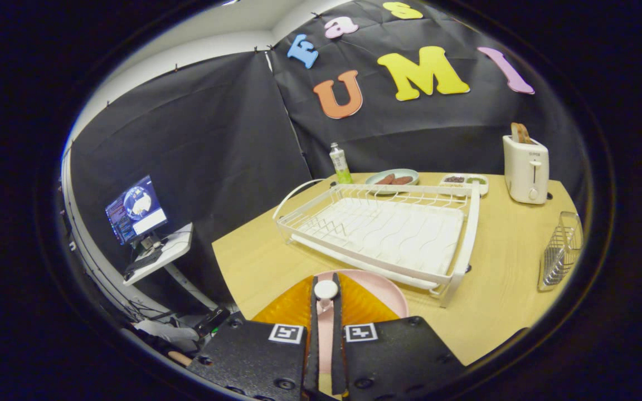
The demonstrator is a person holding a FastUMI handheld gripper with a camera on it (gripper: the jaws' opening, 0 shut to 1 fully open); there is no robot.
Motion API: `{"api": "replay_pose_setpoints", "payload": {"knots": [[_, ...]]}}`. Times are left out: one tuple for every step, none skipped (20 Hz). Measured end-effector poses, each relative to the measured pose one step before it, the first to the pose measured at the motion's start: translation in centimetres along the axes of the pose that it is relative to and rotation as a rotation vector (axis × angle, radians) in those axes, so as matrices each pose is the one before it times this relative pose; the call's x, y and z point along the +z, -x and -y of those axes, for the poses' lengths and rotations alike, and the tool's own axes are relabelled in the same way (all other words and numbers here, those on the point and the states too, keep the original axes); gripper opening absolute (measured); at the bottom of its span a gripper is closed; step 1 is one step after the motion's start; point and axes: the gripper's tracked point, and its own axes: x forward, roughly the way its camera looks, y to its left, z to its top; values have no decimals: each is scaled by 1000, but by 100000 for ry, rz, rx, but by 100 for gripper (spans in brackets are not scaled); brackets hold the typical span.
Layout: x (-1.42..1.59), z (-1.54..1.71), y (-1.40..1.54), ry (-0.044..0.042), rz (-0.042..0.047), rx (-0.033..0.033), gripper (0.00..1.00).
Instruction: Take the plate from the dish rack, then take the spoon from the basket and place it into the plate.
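- Pink plate (379, 289) lies flat on the wooden table (499, 289), out of the white dish rack (388, 231), so the first step looks done; its far rim sits just short of the rack's near rail.
- Gripper (325, 312) has its two black fingers drawn close together over the plate, with a slim pale spoon (325, 295) standing upright between them, its round white end poking above the fingertips.
- Both fingers seem to press on the spoon's handle, though the gap is narrow and dark and I cannot be fully sure of the contact.
- Wire basket (562, 250) stands well apart to the right, near the table's edge, and looks empty from this angle; I judge the spoon was taken from it.
- Amber, ribbed pads or guards flank the fingers above the plate; what they are is unclear.
- What is left, as I judge it: lower the spoon onto the plate's surface and let go.
- Rack holds no dishes and sits just beyond the plate, so it should not hinder a release straight down.
- Further back on the table stand a green bottle (340, 163), a grey-green dish (392, 178) with brown food, a small white tray (465, 181) and a white toaster (526, 167) with a slice in it, all clear of the work.
- Off the table, beyond its left edge, a monitor (134, 209) sits on a small stand.
- Nothing stands between the fingers and the plate.
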Motion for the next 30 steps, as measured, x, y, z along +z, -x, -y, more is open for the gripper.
{"api": "replay_pose_setpoints", "payload": {"knots": [[-27, -81, 117, 1335, -119, -825, 15], [236, 256, -2, 1607, 714, -1526, 18], [176, -90, 209, 1649, 566, -872, 21], [182, 148, -153, 1091, 571, -1403, 27], [206, 179, 446, 1199, 1058, -1919, 34], [254, 335, -69, 1358, 1078, -1882, 42], [302, 301, 145, 471, 1358, -1705, 51], [248, 403, 10, -20, 1234, -1954, 59], [183, 302, 109, -267, 1676, -1965, 63], [382, 271, 0, 78, 1600, -1834, 71], [286, 134, 301, 228, 1637, -2046, 78], [516, 349, 153, 440, 1998, -2651, 85], [566, 269, 398, 795, 2773, -2890, 87], [722, 492, 357, 750, 2868, -3418, 92], [671, 398, 353, 673, 3002, -3883, 94], [714, 858, 374, 1241, 3197, -5601, 95], [742, 1063, 465, 1289, 3204, -6834, 97], [677, 899, 409, 1423, 3556, -5697, 98], [632, 61, 412, 456, 3622, -4383, 98], [511, 203, 571, 190, 2830, -3701, 99], [375, 3, 505, 115, 2640, -3246, 99], [479, 211, 557, 7, 2024, -3915, 100], [383, 19, 621, -270, 2356, -3223, 100], [332, -62, 524, -579, 1516, -3179, 100], [247, -363, 597, -875, 2000, -1910, 100], [67, -303, 497, -725, 1209, -1933, 100], [-115, -363, 386, -671, 1206, -1339, 100], [-132, -543, 312, -534, 553, -998, 100], [-346, -468, 346, -137, 165, -642, 100], [-410, -552, 412, -12, -327, -316, 100]]}}
